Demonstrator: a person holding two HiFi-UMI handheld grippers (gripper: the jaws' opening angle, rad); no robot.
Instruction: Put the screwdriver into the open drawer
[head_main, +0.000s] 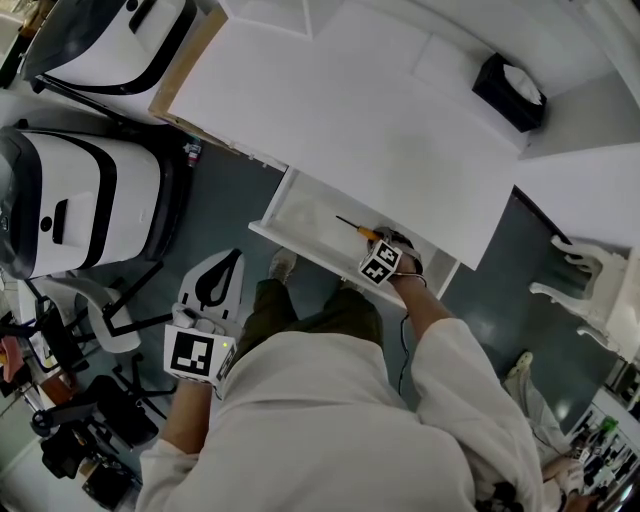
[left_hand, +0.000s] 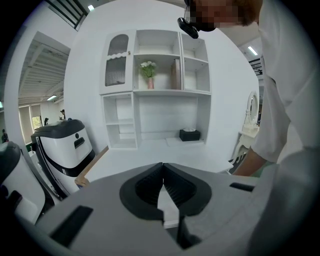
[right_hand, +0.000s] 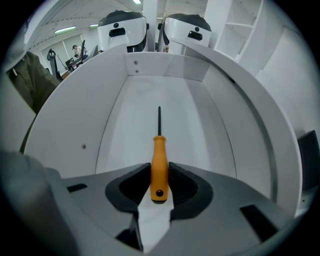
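Right gripper view: screwdriver clamped above the open drawer

Right gripper view looks along the right tool, whose two dark ribbed pads press on either side of the orange plastic handle of a screwdriver with a thin dark metal shaft. The jaws stand only as far apart as the handle is thick. The butt of the handle, with its small dark hole, faces the camera, and the shaft runs straight ahead over the floor of the white open drawer. Whether the tip touches that floor cannot be told. The drawer's side walls curve up on both sides and its far wall shows two small screw heads.

From the head view, the right tool is angled steeply down at the pulled-out drawer under the white table. The screwdriver lies inside the drawer's outline, shaft pointing away from the person.

The left tool hangs well apart from the drawer, out over the grey floor at the person's left side. In the left gripper view, the left tool has its pad tips together with nothing between them. It faces the table, a black tissue box and a white shelf unit.
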